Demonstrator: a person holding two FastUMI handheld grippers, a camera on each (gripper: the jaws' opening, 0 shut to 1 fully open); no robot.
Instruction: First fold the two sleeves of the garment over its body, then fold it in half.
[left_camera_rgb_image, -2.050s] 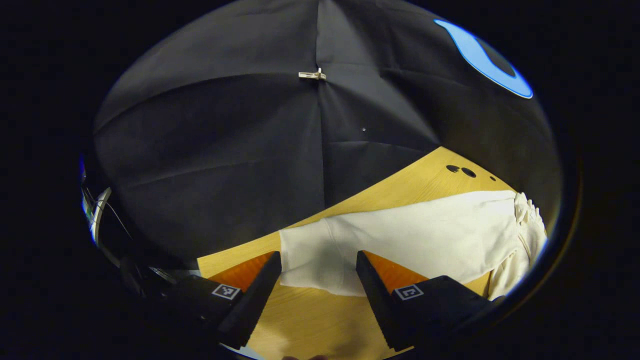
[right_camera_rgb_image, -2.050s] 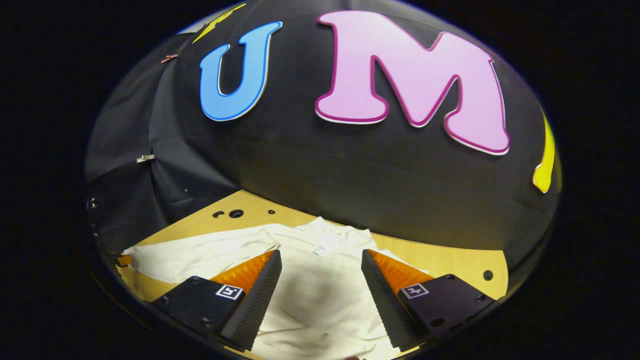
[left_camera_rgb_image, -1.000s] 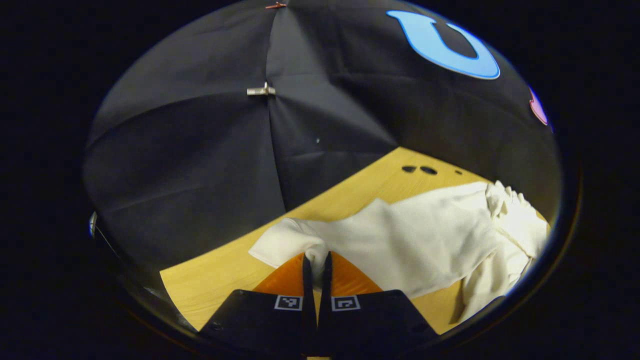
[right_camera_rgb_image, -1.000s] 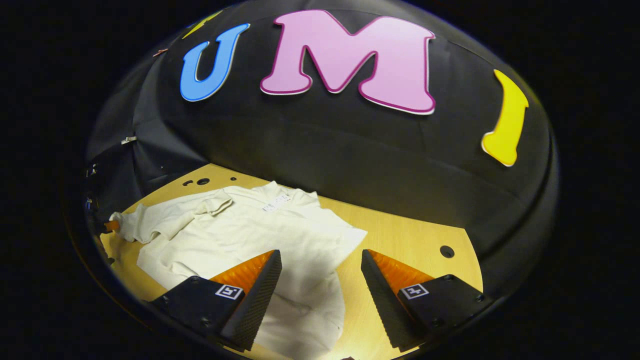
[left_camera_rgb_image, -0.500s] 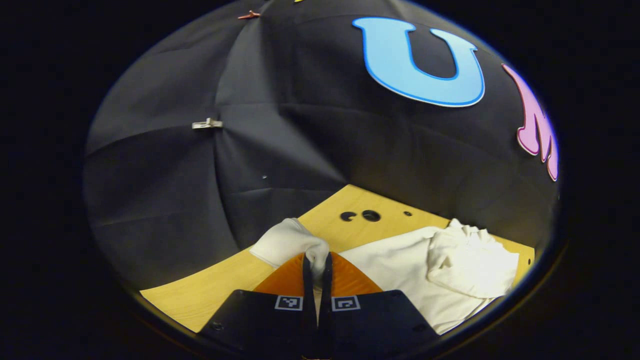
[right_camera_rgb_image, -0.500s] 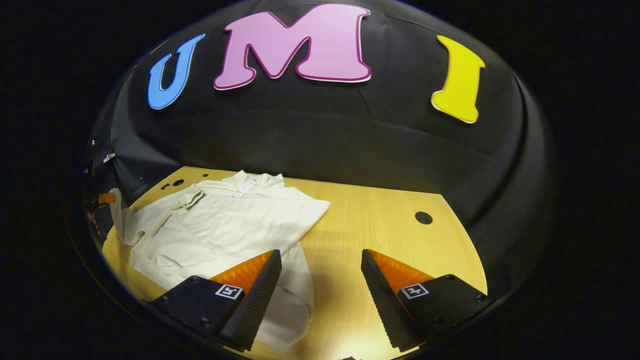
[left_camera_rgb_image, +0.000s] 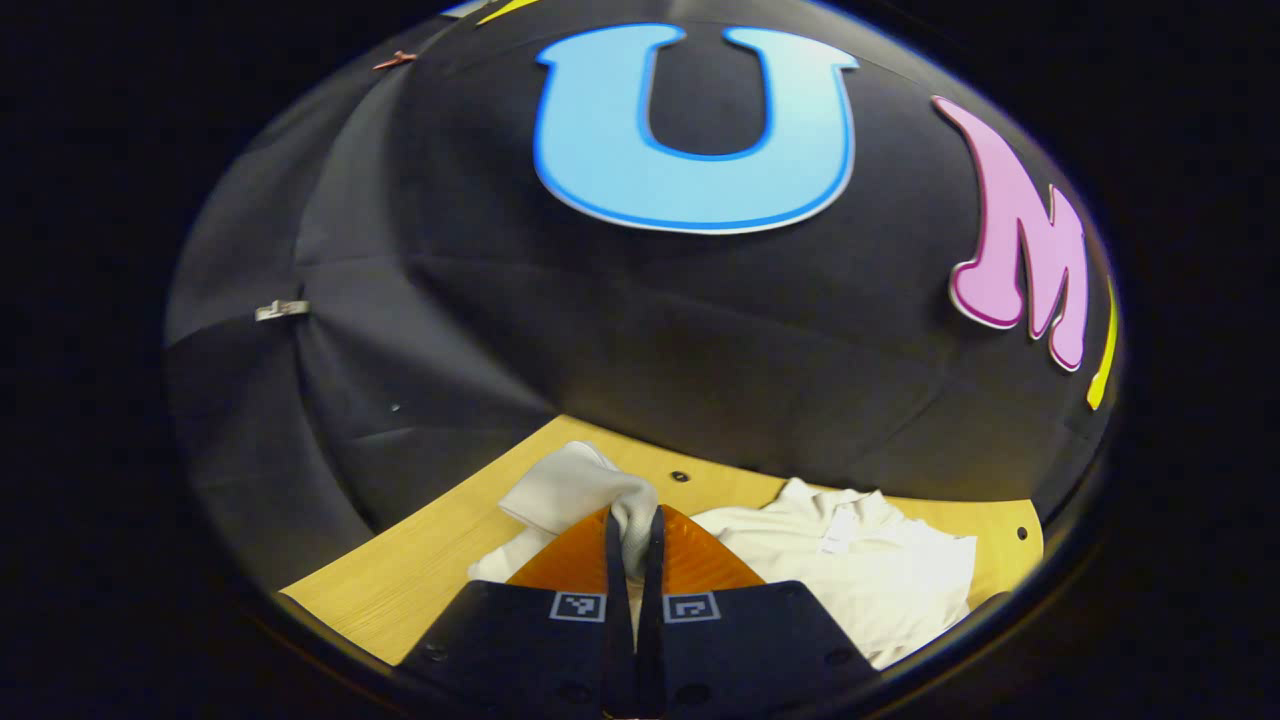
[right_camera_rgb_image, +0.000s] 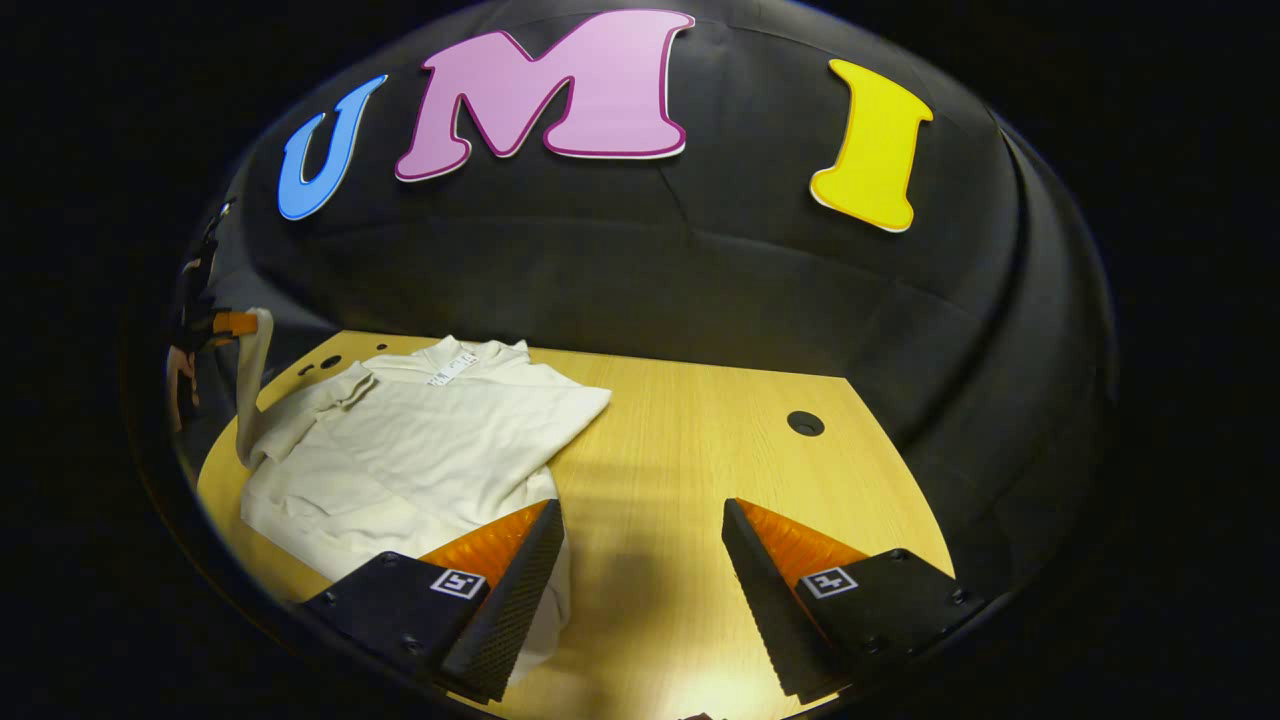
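Observation:
A cream long-sleeved garment (right_camera_rgb_image: 420, 440) lies on the wooden table (right_camera_rgb_image: 720, 470), one sleeve folded across its body. In the left gripper view my left gripper (left_camera_rgb_image: 632, 528) is shut on the other sleeve's cuff (left_camera_rgb_image: 570, 490), raised above the garment's body (left_camera_rgb_image: 860, 570). In the right gripper view that sleeve (right_camera_rgb_image: 252, 380) hangs up from the table's far left edge, with the left gripper (right_camera_rgb_image: 225, 322) holding its top. My right gripper (right_camera_rgb_image: 640, 545) is open above bare wood, just right of the garment's hem, holding nothing.
The table has a round cable hole (right_camera_rgb_image: 805, 423) at the right and small holes (right_camera_rgb_image: 325, 362) near the garment's collar. Black cloth walls close the booth behind and beside the table. Bare wood stretches right of the garment.
My left gripper closed on the sleeve cuff, lifted it and swung it toward the garment's body. My right gripper drew back to the right, off the garment, staying open.

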